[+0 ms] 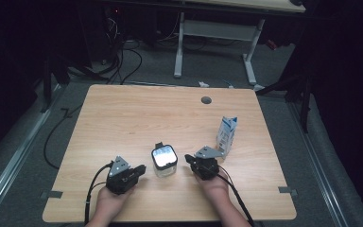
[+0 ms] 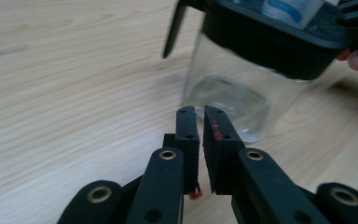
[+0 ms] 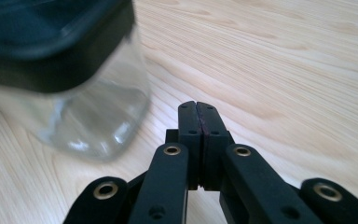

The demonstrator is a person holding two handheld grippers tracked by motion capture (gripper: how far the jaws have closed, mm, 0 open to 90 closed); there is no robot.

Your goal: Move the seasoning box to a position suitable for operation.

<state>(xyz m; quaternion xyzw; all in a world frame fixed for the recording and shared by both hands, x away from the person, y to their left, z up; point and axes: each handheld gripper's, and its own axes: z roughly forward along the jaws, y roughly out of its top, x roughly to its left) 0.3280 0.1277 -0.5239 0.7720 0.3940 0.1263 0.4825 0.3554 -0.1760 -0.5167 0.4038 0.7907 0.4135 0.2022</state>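
We work on a pale wooden table (image 1: 123, 118) with a round grey cable port (image 1: 206, 100) near its far edge, at about one o'clock from the middle. Next in size, a blue-and-white paper carton (image 1: 227, 135) stands upright at two o'clock from the jar, well apart from our left side but just beyond the right gripper, likely parked there until needed. The thing in hand is the clear square glass jar with a black clip-on lid (image 1: 164, 160), upright near our edge of the table, between the two tools; it probably sits central so both can reach it. Our left gripper (image 1: 139, 170) lies at eight o'clock from the jar, pointing at it, its jaws nearly together with only a thin slit between them, gripping nothing. Our right gripper (image 1: 189, 159) sits at three o'clock, tips just beside the jar, jaws pressed fully together and empty. We judge both are resting flanking the jar before any grasp.
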